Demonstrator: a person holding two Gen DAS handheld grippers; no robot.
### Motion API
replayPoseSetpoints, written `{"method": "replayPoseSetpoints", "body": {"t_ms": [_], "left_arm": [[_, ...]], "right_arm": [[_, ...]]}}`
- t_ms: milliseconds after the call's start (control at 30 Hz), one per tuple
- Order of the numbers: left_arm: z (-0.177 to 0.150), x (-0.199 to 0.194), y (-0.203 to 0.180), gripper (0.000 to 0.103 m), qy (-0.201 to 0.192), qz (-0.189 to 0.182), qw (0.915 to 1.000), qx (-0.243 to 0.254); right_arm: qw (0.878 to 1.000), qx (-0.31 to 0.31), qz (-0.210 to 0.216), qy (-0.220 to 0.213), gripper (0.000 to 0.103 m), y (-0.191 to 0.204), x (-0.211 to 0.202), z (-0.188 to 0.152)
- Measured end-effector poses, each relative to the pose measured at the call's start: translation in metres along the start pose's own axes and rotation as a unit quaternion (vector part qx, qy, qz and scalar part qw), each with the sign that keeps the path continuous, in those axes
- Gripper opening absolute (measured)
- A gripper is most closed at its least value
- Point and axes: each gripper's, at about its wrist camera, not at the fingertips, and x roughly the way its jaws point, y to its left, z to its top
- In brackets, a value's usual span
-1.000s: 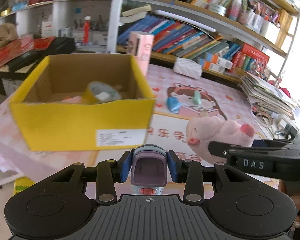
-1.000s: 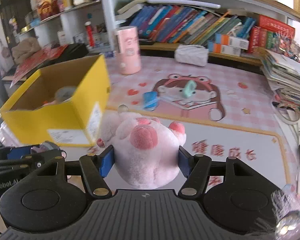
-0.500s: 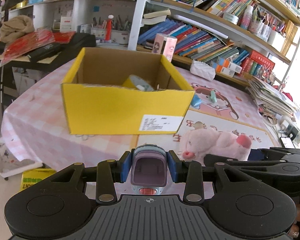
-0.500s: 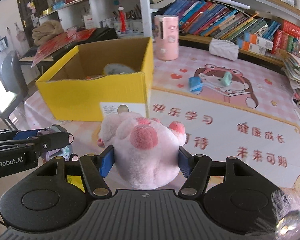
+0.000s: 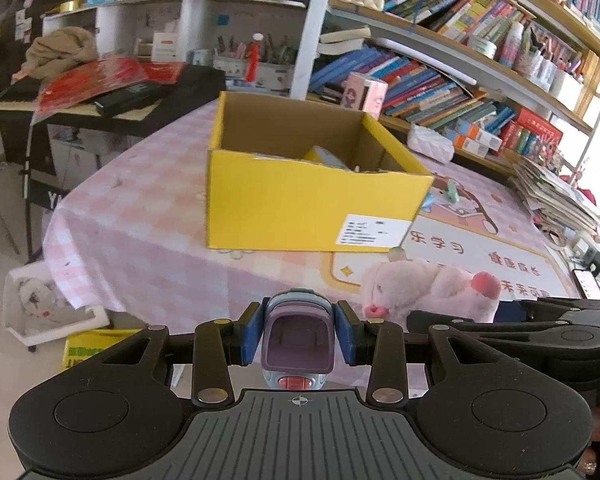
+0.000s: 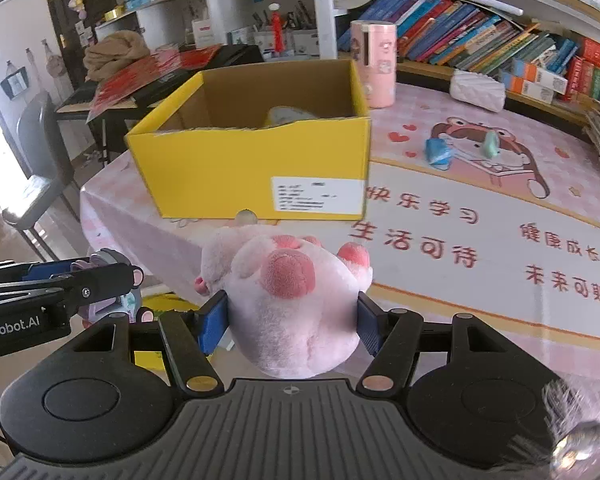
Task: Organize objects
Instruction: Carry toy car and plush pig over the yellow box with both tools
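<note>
Your left gripper [image 5: 298,340] pinches a small purple toy car [image 5: 298,334]; your right gripper [image 6: 292,320] squeezes the pink plush paw [image 6: 290,296]. The yellow cardboard box [image 6: 256,172] sits at twelve o'clock, its open top nearer the right.

Left tool [image 5: 298,334]: blue pads clamped on both sides of small purple toy car [image 5: 297,336], pointing toward 12 o'clock, tilted down. Right tool [image 6: 293,316]: pads pressed into pink plush [image 6: 292,296], wider spread, tilted down. Tools side by side, right one at left's 3 o'clock, apart, not touching.
</note>
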Motion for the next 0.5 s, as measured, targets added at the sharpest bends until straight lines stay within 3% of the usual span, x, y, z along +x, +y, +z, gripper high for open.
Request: {"method": "replayPoseSetpoints", "body": {"t_ms": [500], "left_arm": [[0.011,-0.01,0.018,0.037,-0.028,-0.001,0.9996,-0.003]], "right_arm": [[1.0,-0.02,-0.002,-0.024,0.062,0.026,-0.006,0.011]]}}
